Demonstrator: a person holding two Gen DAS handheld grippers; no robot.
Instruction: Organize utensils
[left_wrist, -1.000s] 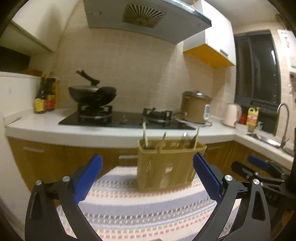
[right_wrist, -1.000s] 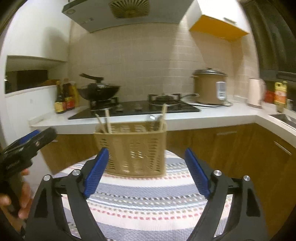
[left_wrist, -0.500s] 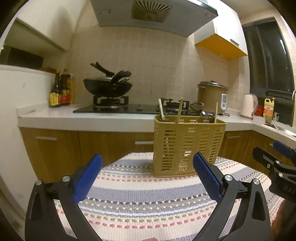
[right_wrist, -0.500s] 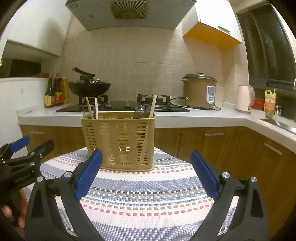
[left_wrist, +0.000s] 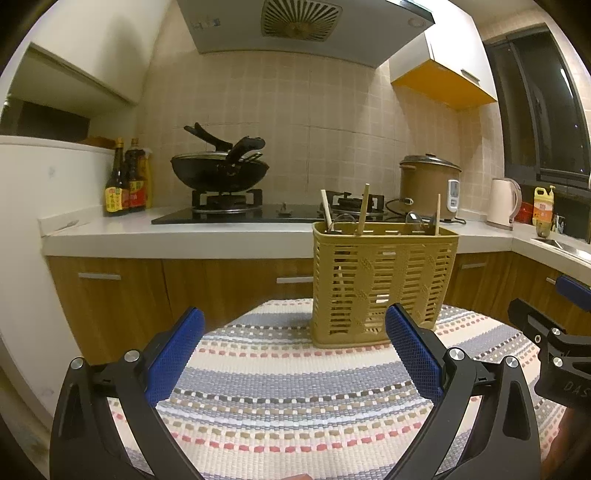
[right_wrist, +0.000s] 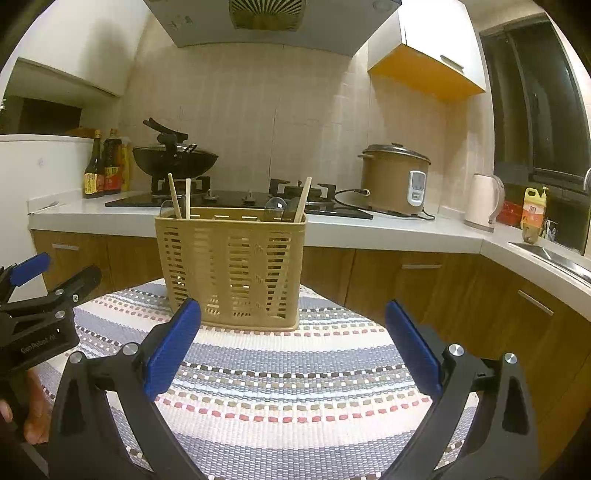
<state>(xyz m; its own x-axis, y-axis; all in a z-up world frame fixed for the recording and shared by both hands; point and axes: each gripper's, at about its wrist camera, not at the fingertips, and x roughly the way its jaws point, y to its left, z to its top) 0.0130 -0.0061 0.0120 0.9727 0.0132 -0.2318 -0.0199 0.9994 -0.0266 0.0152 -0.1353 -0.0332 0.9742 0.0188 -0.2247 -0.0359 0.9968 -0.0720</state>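
Note:
A tan slotted utensil basket (left_wrist: 382, 284) stands upright on a striped woven mat (left_wrist: 295, 384). It also shows in the right wrist view (right_wrist: 231, 266) on the mat (right_wrist: 288, 387). Wooden chopsticks (left_wrist: 364, 208) and spoons (right_wrist: 276, 207) stick out of its top. My left gripper (left_wrist: 293, 354) is open and empty, short of the basket. My right gripper (right_wrist: 293, 345) is open and empty, just in front of the basket. Each gripper shows at the edge of the other's view, the left (right_wrist: 40, 295) and the right (left_wrist: 550, 332).
Behind the mat runs a white kitchen counter (left_wrist: 184, 236) with a gas hob, a black wok (left_wrist: 219, 171), sauce bottles (left_wrist: 125, 184), a rice cooker (left_wrist: 428, 186), a kettle (left_wrist: 504, 203) and a sink (right_wrist: 550, 254) at the right. Wooden cabinets (right_wrist: 406, 280) stand below.
Both grippers have dropped lower and tilted up, so the basket now sits higher and larger in both views. Both stay open and empty.

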